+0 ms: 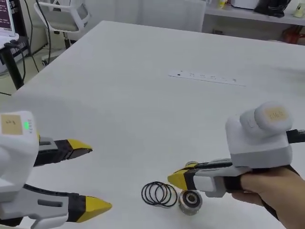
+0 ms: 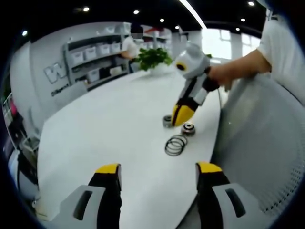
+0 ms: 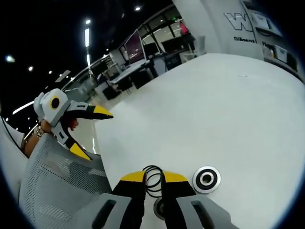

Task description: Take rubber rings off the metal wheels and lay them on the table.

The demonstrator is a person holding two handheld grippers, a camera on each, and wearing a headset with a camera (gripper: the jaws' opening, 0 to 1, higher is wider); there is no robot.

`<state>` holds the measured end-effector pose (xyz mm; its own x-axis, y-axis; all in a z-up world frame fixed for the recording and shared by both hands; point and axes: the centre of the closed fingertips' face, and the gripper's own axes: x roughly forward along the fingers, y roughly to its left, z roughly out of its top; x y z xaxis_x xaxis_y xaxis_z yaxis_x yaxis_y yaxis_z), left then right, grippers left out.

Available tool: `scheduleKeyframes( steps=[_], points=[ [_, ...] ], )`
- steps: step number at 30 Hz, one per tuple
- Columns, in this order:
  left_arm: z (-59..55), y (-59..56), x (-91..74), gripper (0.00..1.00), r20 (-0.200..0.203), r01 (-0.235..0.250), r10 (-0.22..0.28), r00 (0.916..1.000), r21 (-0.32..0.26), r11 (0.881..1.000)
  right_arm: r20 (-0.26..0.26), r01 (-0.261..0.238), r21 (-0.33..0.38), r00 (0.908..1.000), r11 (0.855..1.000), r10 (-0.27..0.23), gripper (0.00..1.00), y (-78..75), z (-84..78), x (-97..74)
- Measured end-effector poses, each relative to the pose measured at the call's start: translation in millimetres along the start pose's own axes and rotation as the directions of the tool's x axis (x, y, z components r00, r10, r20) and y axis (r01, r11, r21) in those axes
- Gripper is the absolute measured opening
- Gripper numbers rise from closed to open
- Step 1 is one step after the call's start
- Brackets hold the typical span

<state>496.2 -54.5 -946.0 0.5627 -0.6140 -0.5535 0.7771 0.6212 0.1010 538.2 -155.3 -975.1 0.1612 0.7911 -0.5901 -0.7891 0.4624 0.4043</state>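
A small pile of black rubber rings (image 1: 158, 194) lies loose on the white table (image 1: 143, 95) near its front edge. A metal wheel (image 1: 190, 200) stands just right of the rings, and a second wheel (image 1: 191, 165) peeks out behind my right gripper (image 1: 175, 179). That gripper hovers over the wheels, jaws shut with nothing between them; its own view shows the rings (image 3: 152, 179) past its tips and a wheel (image 3: 206, 179) to the right. My left gripper (image 1: 95, 176) is wide open and holds nothing, well left of the rings (image 2: 176, 144).
A white power strip (image 1: 207, 78) lies farther back on the table. An office chair (image 1: 66, 16) and a desk stand beyond the far left corner. Shelves line the back wall. A mesh chair back (image 2: 257, 143) sits close to the table's edge.
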Motion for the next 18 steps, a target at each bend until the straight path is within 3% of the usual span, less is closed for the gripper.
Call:
scheduleKeyframes(
  steps=[3,9,13,18],
  points=[
    [1.3,0.5,-0.4,0.65,0.004,0.001,-0.001,1.0000,-0.001,1.000,0.019,-0.013,0.026,0.9997,1.000,0.013,0.13,1.2,5.2,-5.9],
    [6.4,-0.9,-0.5,0.72,0.028,0.012,-0.012,0.9995,-0.015,1.000,0.070,-0.023,0.004,0.9973,1.000,0.022,0.21,6.0,21.7,-20.6],
    [8.2,-0.5,0.3,0.75,0.032,0.013,-0.013,0.9994,-0.014,1.000,0.092,-0.046,-0.003,0.9947,0.999,0.046,0.33,12.6,26.7,-30.2],
    [11.0,-1.3,-0.3,0.79,0.041,0.020,-0.019,0.9990,-0.022,1.000,0.122,-0.033,-0.082,0.9916,0.996,0.043,0.45,19.6,33.5,-46.0]
  ],
)
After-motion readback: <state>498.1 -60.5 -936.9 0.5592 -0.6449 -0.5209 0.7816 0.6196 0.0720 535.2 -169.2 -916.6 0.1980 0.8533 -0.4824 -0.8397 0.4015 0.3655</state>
